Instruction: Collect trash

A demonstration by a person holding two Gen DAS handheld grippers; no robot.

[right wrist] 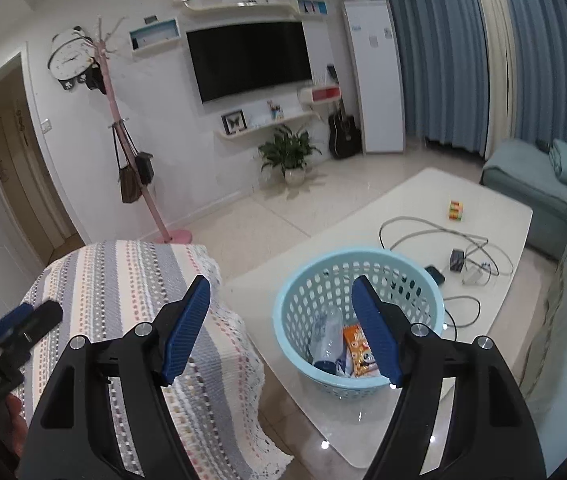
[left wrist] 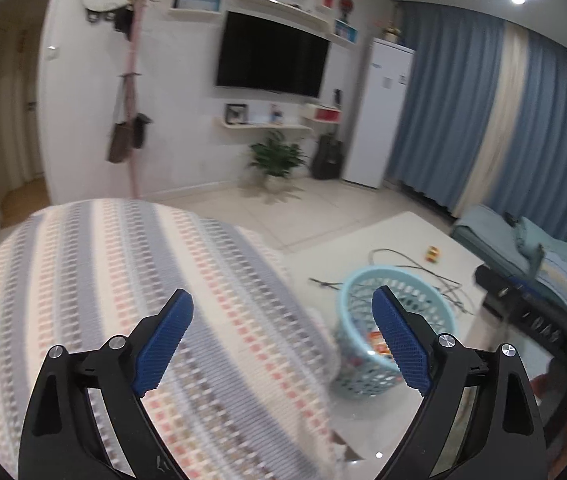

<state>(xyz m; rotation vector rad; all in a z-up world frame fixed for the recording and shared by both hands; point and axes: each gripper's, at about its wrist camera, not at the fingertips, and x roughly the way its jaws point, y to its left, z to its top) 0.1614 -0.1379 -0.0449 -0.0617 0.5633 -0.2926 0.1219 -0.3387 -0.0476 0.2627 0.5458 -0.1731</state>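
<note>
A light blue perforated basket stands on the white coffee table; it also shows in the left wrist view. Inside it lie a crumpled clear plastic bottle and an orange snack packet. My right gripper is open and empty, above the gap between the basket and a striped cloth-covered seat. My left gripper is open and empty over that striped cloth, left of the basket. The left gripper also shows at the left edge of the right wrist view.
Black and white cables, a charger, a dark phone and a small colourful cube lie on the table. Teal sofas stand at the right. A pink coat rack, a potted plant and a guitar stand by the far wall.
</note>
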